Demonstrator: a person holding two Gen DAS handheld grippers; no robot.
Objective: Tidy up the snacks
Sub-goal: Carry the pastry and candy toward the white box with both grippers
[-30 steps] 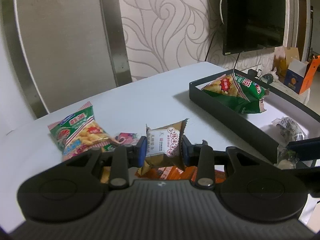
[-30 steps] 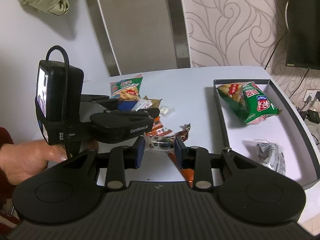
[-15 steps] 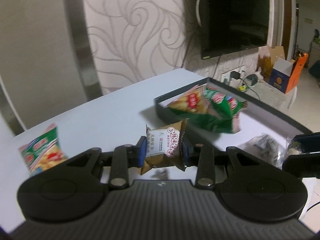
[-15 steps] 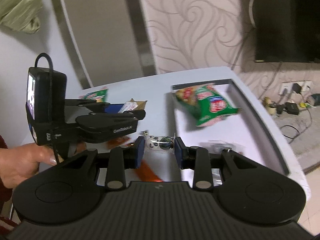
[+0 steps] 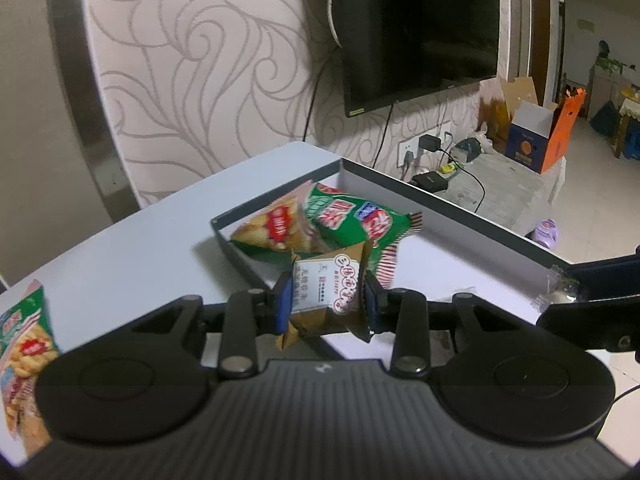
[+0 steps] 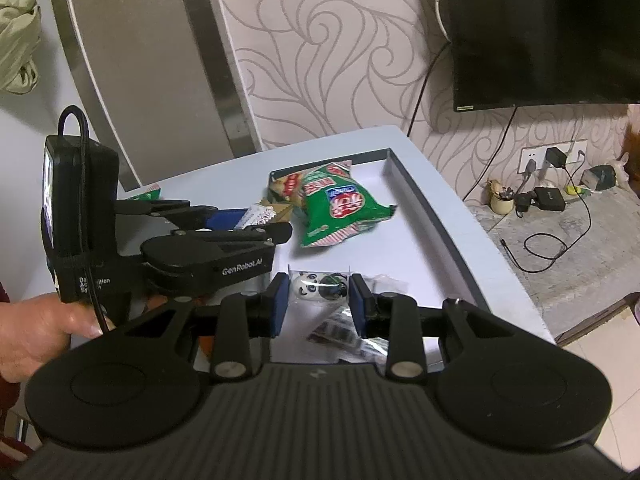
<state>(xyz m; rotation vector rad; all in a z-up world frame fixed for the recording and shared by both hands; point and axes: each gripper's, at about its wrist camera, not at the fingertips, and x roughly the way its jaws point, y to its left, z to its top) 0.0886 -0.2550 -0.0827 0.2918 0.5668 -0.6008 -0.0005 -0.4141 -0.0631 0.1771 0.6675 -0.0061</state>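
My left gripper (image 5: pixel 327 295) is shut on a small brown and white snack packet (image 5: pixel 326 294), held above the near wall of the dark tray (image 5: pixel 460 212). A green snack bag (image 5: pixel 332 220) lies inside the tray's far end. My right gripper (image 6: pixel 318 300) is shut on a clear packet with a panda print (image 6: pixel 318 284), held over the tray's white floor (image 6: pixel 416 240). In the right wrist view the left gripper (image 6: pixel 256 220) sits to the left with its brown packet (image 6: pixel 262 214) next to the green bag (image 6: pixel 340 208). A clear wrapped snack (image 6: pixel 344 328) lies under my right gripper.
A second green and red snack bag (image 5: pixel 24 344) lies on the white table (image 5: pixel 132 256) at the left. A hand (image 6: pixel 36 332) holds the left gripper. Beyond the table's right edge are a dark TV (image 5: pixel 420 28), cables, a wall socket and an orange box (image 5: pixel 548 136).
Both grippers have carried their packets to the right, from over the pile of loose snacks to over the tray. The green bag in the tray now appears right ahead of both.
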